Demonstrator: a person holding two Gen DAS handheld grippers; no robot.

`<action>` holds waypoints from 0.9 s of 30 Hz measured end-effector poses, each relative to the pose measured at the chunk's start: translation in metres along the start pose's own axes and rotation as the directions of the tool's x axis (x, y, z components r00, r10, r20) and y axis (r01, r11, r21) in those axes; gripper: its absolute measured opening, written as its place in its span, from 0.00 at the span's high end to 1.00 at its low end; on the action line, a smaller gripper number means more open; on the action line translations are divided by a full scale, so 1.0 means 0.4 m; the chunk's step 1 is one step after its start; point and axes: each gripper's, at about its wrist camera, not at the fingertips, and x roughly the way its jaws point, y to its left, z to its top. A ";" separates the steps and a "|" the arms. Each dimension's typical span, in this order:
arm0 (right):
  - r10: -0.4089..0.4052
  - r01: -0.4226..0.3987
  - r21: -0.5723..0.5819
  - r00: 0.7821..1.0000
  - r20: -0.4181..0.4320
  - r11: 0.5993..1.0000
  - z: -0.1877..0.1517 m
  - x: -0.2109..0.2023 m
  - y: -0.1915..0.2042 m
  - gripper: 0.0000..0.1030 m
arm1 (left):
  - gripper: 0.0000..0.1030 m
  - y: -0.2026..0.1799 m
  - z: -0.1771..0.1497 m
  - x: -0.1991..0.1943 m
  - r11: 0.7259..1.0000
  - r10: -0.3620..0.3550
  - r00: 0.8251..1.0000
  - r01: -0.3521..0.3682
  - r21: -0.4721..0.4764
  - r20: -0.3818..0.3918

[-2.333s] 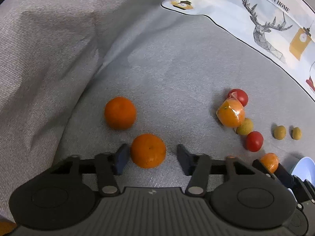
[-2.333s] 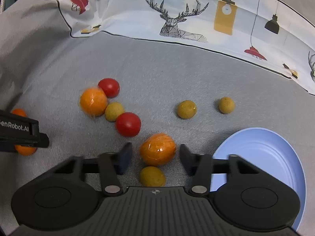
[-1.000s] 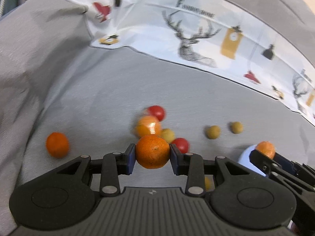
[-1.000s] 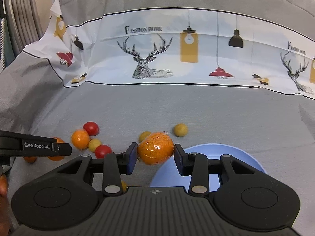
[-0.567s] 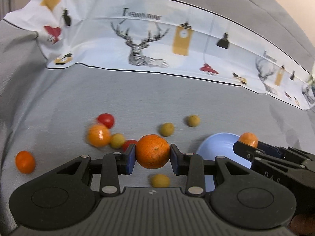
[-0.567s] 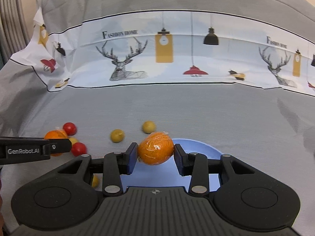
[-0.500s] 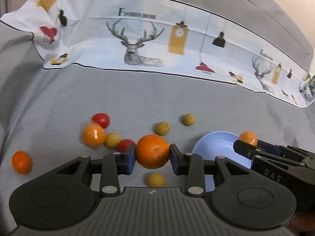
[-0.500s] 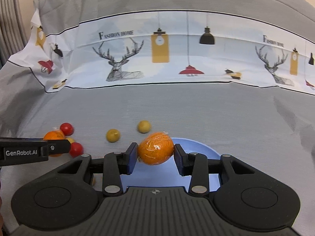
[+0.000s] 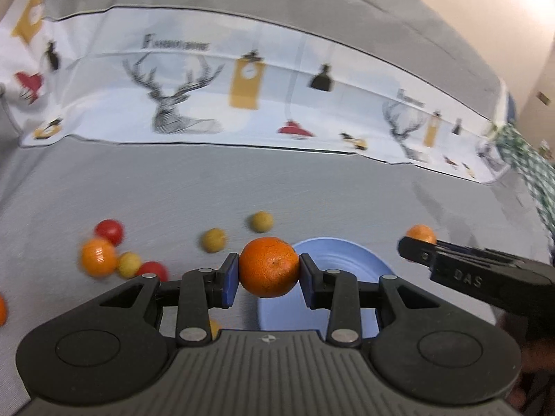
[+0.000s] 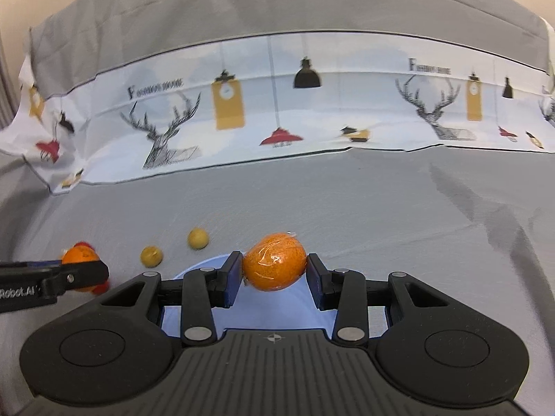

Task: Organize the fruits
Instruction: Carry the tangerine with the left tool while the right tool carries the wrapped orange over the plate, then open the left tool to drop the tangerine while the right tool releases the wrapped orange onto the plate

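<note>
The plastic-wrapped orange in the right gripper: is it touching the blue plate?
Apart. The right wrist view shows the wrapped orange pinched between both pads, held above the blue plate.

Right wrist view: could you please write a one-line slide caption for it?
Right hand-held gripper shut on a plastic-wrapped orange above the blue plate on grey cloth.

Fruit and plate status

Bare orange and film-wrapped orange both held up over the blue plate. On the grey cloth left of the plate: two red tomatoes, another wrapped orange, several small yellow-green fruits.
</note>
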 end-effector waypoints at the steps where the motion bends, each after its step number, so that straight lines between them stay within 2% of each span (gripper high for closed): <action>1: 0.001 -0.001 0.005 1.000 0.002 1.000 -0.002 -0.004 -0.008 0.60 | 0.61 -0.012 -0.003 0.001 1.000 -0.013 1.000 0.013 0.016 -0.001; 6: -0.006 0.006 0.007 0.999 -0.037 1.000 -0.017 0.003 -0.032 0.60 | 0.61 -0.074 -0.031 0.031 0.992 -0.058 0.996 0.066 0.111 -0.070; 12: -0.031 0.030 -0.013 0.995 -0.090 0.999 -0.032 0.022 -0.029 0.60 | 0.61 -0.116 -0.065 0.059 0.977 -0.066 0.990 0.090 0.192 -0.126; 18: -0.057 0.055 -0.016 0.991 -0.124 0.998 -0.038 0.035 -0.031 0.60 | 0.61 -0.123 -0.076 0.064 0.972 -0.069 0.988 0.098 0.212 -0.140; 27: -0.051 0.049 -0.017 0.990 -0.135 0.999 -0.037 0.039 -0.025 0.60 | 0.60 -0.125 -0.073 0.060 0.971 -0.080 0.987 0.108 0.212 -0.139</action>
